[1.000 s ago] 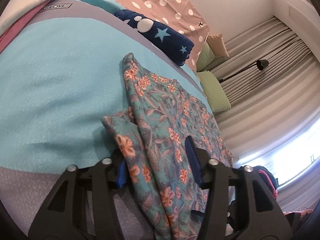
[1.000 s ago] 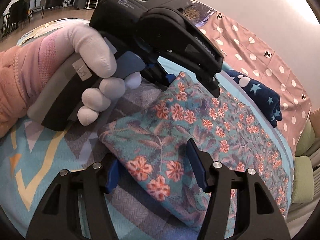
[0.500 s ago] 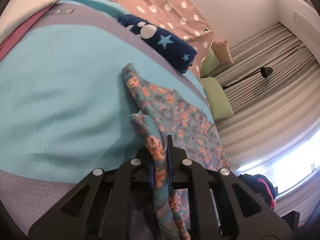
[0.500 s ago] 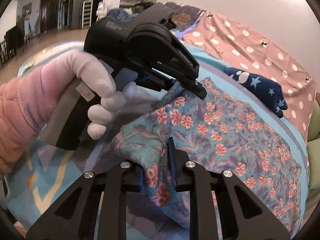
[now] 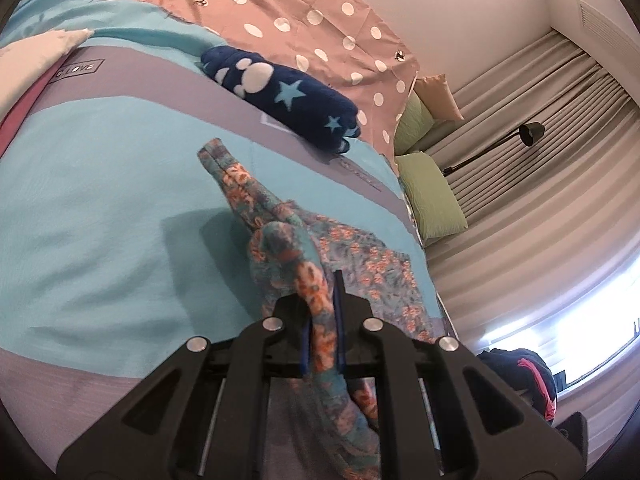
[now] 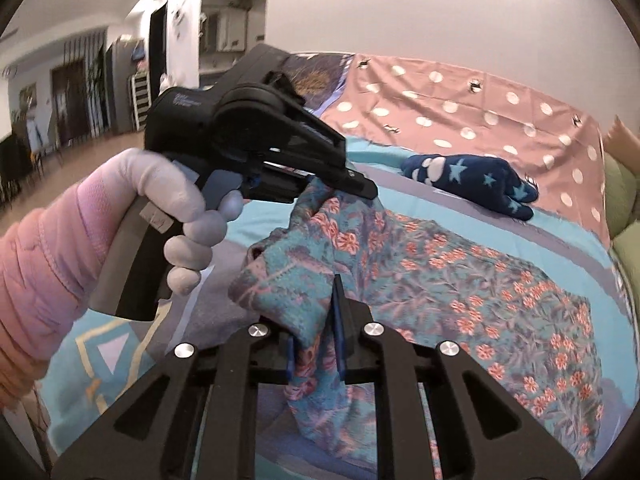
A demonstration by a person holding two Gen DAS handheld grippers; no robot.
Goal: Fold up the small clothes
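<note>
Both grippers went from wide open around the floral garment (image 5: pixel 280 236) to pinching it and lifting its near edge off the bed.

Your left gripper (image 5: pixel 322 316) was clamped tight on a bunched fold; your right gripper (image 6: pixel 316 344) was closing down on another corner, cloth squeezed between its pads. Everything else of the garment lay flat on the turquoise bedspread (image 5: pixel 100 200), near the navy star blanket (image 5: pixel 288 96).

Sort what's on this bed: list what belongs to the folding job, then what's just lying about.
In the job:
- floral garment, pinched at two spots
- left tool, shut on it
- right tool, jaws closing on it

Lying about:
- navy star blanket
- polka-dot cloth
- green pillows
- floor lamp
</note>
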